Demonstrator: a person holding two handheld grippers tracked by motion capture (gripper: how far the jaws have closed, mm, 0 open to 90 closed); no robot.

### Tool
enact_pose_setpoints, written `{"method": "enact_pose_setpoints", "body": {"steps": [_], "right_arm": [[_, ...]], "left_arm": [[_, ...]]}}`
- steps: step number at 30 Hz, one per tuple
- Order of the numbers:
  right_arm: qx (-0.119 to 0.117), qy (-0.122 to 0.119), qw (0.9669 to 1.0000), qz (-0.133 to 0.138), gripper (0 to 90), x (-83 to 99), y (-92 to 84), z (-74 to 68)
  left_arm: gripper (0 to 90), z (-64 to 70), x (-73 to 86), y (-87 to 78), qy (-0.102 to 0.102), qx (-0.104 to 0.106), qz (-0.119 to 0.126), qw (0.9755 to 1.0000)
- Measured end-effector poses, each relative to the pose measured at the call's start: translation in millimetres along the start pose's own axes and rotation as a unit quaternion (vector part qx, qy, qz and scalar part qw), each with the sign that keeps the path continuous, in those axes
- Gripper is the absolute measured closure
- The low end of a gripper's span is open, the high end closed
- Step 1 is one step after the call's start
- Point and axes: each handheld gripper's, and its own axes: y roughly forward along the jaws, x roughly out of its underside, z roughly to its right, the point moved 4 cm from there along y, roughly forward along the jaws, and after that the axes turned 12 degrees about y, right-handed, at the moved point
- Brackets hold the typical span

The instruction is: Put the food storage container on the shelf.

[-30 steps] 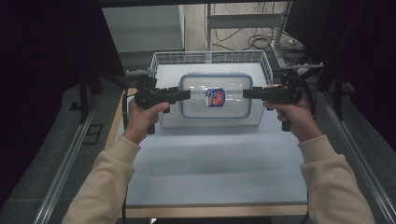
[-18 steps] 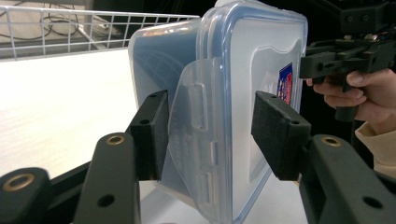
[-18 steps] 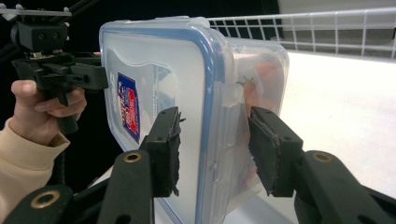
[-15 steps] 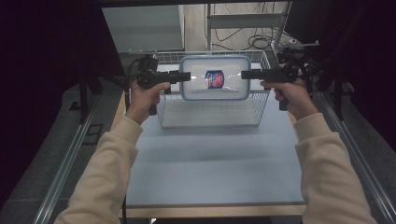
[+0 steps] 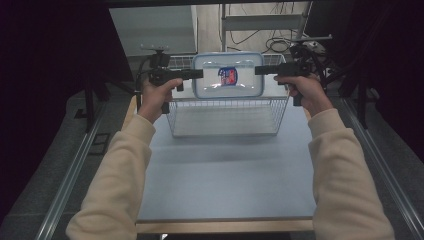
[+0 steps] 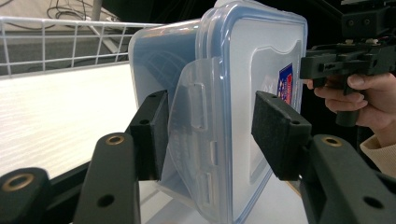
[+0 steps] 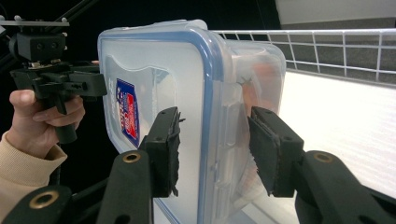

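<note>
container (image 5: 228, 75): clear, blue rim, red/blue label | basket (image 5: 225, 115): white wire

Table (image 5: 225, 185): pale grey-blue top with a light wooden edge showing along the near side and at the left. One item rests directly on it, a white wire basket (image 5: 227, 117) set at the far end, roughly centred across the width. Near half of the top is bare, surface matte with a faint sheen.

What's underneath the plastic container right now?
Under the plastic container, held up between both grippers, sits the wire basket. The basket floor nearer the person shows nothing in it; the part directly beneath the container is covered.
</note>
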Motion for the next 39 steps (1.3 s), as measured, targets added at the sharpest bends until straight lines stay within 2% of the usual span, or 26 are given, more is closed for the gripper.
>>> {"method": "enact_pose_setpoints", "body": {"steps": [8,13,19,21,29,36,37,39], "right_arm": [[0.007,0.016,0.9999,0.001,53.2,-3.4,9.2,8.6],[0.021,0.027,0.9994,0.001,51.6,-8.4,14.0,9.5],[0.026,0.051,0.9984,0.003,51.3,-14.6,20.4,13.4],[0.026,0.068,0.9974,0.004,51.2,-16.5,22.5,15.3],[0.034,0.104,0.9940,0.000,50.5,-22.3,27.7,21.9],[0.061,0.121,0.9908,0.003,50.6,-24.9,33.6,26.0],[0.061,0.123,0.9906,0.005,54.3,-25.0,34.0,26.2],[0.074,0.125,0.9894,0.001,52.7,-23.9,37.5,27.5]], "left_arm": [[46.7,-9.7,-1.2,7.2,-0.017,-0.005,-0.009,0.9998],[44.3,-13.7,-4.5,13.0,-0.026,-0.019,-0.016,0.9994],[42.1,-21.3,-9.1,18.2,-0.039,-0.029,-0.023,0.9985],[41.4,-23.5,-9.7,20.4,-0.043,-0.031,-0.024,0.9983],[40.3,-31.9,-10.2,27.8,-0.076,-0.028,-0.012,0.9966],[38.0,-43.6,-6.7,35.2,-0.111,-0.017,-0.006,0.9936],[37.3,-45.6,-6.3,36.4,-0.114,-0.019,-0.006,0.9933],[36.4,-49.9,-5.2,39.2,-0.122,-0.022,-0.009,0.9922]]}}
